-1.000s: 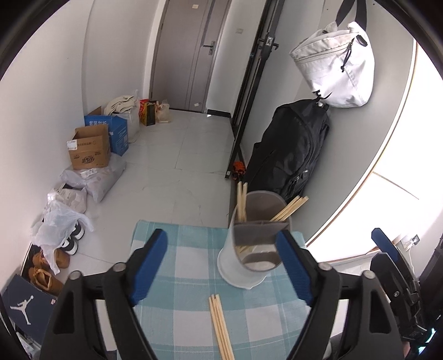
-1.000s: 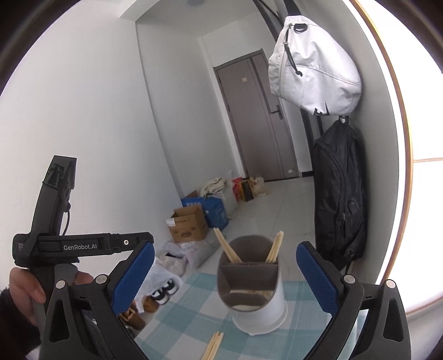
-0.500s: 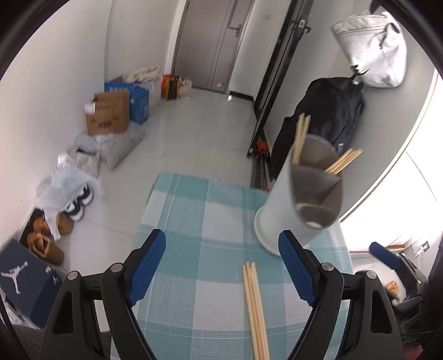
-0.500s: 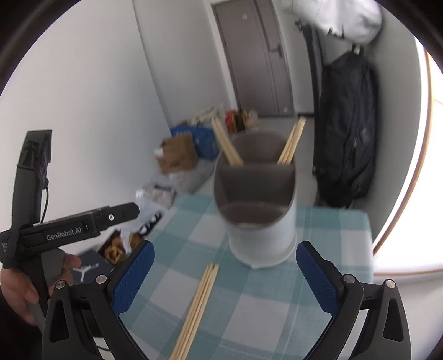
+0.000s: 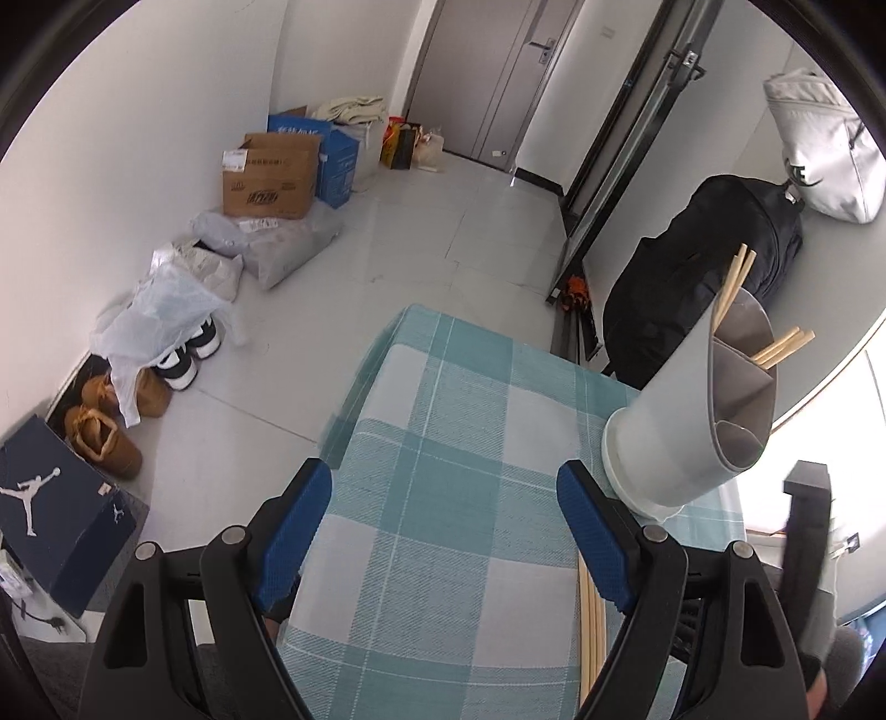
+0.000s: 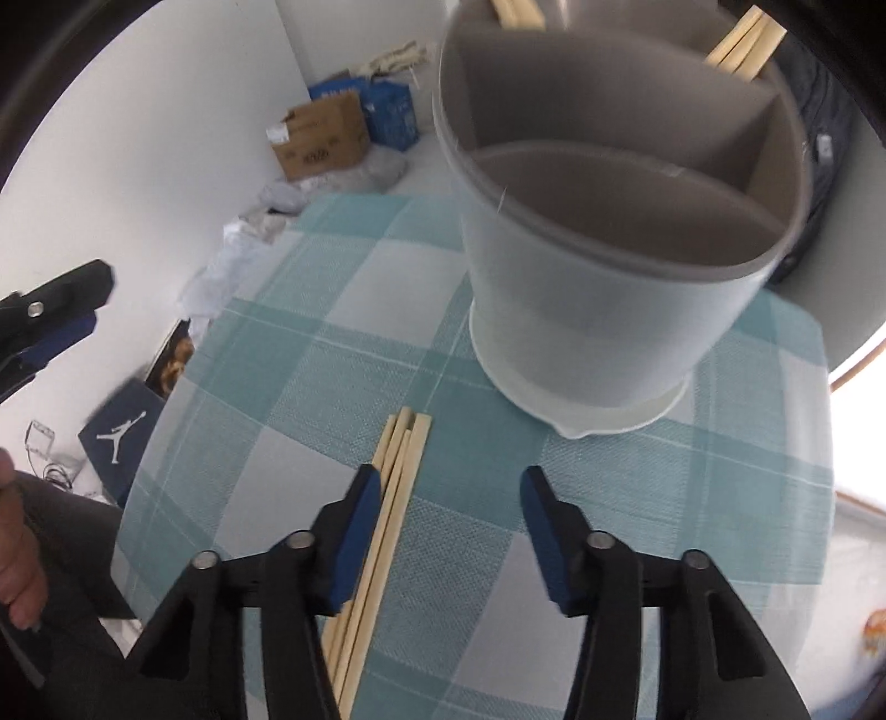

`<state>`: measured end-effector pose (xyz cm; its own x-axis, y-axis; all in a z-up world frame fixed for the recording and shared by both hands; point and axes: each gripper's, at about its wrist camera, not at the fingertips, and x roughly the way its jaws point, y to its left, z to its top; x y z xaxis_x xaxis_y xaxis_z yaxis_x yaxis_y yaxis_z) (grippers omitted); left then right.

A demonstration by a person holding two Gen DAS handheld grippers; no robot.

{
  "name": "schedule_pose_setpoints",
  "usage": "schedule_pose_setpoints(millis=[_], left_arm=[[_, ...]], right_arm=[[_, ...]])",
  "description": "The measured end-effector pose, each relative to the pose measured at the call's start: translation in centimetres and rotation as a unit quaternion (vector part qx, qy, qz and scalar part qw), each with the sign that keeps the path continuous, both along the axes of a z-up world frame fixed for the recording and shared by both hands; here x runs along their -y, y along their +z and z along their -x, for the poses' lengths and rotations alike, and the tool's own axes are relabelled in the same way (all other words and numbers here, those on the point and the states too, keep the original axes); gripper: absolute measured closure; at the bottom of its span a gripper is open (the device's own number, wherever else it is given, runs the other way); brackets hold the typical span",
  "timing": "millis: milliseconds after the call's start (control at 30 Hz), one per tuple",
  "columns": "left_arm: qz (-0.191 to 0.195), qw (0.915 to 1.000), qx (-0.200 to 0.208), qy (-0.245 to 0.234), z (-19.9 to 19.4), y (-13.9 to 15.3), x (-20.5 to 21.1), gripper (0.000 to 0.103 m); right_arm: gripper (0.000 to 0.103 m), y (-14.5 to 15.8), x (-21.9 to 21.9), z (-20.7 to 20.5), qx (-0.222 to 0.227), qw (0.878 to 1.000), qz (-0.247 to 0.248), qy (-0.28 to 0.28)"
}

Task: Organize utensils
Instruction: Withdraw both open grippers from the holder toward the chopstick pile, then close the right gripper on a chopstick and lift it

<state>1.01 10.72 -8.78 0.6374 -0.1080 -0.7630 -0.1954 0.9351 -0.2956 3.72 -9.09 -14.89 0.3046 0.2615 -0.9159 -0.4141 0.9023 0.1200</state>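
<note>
A white utensil holder (image 6: 609, 266) with grey dividers stands on the teal checked tablecloth (image 6: 310, 376); it also shows in the left wrist view (image 5: 686, 421). Wooden chopsticks (image 6: 742, 44) stick out of its far compartments. A bundle of loose chopsticks (image 6: 387, 498) lies on the cloth in front of the holder, also in the left wrist view (image 5: 591, 626). My right gripper (image 6: 451, 498) is open and low over the cloth, its left finger beside the bundle. My left gripper (image 5: 443, 509) is open and empty above the cloth, left of the holder.
The table's left and far edges drop to a tiled floor with cardboard boxes (image 5: 271, 177), bags, shoes (image 5: 105, 426) and a dark shoebox (image 5: 55, 515). A black backpack (image 5: 692, 277) and a white bag (image 5: 825, 144) hang at the right wall.
The right gripper has dropped and moved forward toward the loose chopsticks and holder, and its jaws stand narrower. The left gripper has shifted left, so the holder now sits at its right.
</note>
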Motion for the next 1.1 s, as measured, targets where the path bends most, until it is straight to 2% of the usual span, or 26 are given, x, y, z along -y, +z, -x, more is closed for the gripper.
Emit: schedule_pose_setpoints(millis=[133, 333, 633, 700, 767, 967, 1100], left_arm=[[0.006, 1.0, 0.001, -0.001, 0.2, 0.2, -0.2, 0.023], [0.016, 0.9998, 0.003, 0.011, 0.1, 0.5, -1.1, 0.023], [0.043, 0.9987, -0.018, 0.018, -0.2, -0.4, -2.4, 0.023], [0.049, 0.9984, -0.019, 0.022, -0.2, -0.4, -2.7, 0.023], [0.053, 0.9981, -0.019, 0.023, -0.2, -0.4, -2.8, 0.023], [0.056, 0.998, -0.024, 0.016, -0.2, -0.6, -2.7, 0.023], [0.05, 0.9983, -0.029, 0.012, -0.2, -0.7, -2.3, 0.023]], right_arm=[[0.066, -0.5, -1.0, 0.0, 0.01, 0.999, 0.04, 0.006], [0.082, -0.1, -2.3, 0.1, 0.021, 0.997, 0.073, 0.017], [0.084, -0.1, -3.0, -1.5, 0.009, 0.997, 0.083, -0.005], [0.088, -0.1, -3.1, -1.7, 0.003, 0.997, 0.079, -0.009], [0.098, -0.1, -3.1, -1.8, -0.002, 0.997, 0.074, -0.011], [0.099, 0.0, -1.8, -1.6, -0.01, 0.999, 0.028, -0.04], [0.099, 2.0, 0.1, -0.3, 0.019, 0.999, -0.002, -0.048]])
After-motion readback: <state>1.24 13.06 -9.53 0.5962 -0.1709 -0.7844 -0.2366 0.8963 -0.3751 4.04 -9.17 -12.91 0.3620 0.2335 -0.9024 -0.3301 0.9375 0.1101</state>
